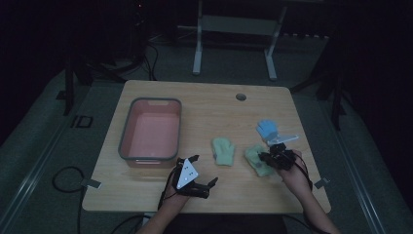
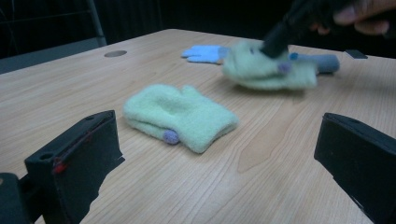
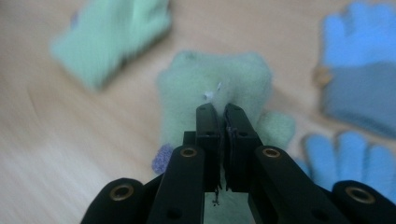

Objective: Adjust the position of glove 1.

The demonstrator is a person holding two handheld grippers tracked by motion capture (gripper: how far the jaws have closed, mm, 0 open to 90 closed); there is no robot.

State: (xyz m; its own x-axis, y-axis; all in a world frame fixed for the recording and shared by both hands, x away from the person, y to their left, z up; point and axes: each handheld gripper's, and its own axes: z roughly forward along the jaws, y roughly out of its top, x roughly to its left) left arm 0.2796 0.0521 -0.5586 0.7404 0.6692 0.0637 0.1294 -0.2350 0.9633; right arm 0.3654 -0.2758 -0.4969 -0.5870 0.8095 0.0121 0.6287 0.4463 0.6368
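Nearest me, my left gripper (image 1: 197, 171) hovers over the near edge of the table (image 1: 214, 102), just in front of the pink bin's near right corner, its jaws standing wide apart with nothing between them. A little further in and to the right, my right gripper (image 1: 265, 157) has its jaws pinched together on the green mitten (image 3: 212, 88) that lies toward the table's right edge; in the right gripper view the fabric bunches up at the tips. The second green mitten (image 1: 223, 151) lies flat near the middle of the table, between my two grippers and untouched. Beyond my right gripper the blue gloves (image 1: 267, 128) lie close to the right edge. The pink bin (image 1: 127, 130) sits along the left side and looks empty, so I judge the sorting has barely begun: one mitten gripped, nothing put away, the other mitten and the blue pair left. For room, bare wood runs from the held mitten leftward to the bin, broken only by the flat mitten; the far half of the table is open but for a small round hole (image 1: 240, 96) near the far edge.
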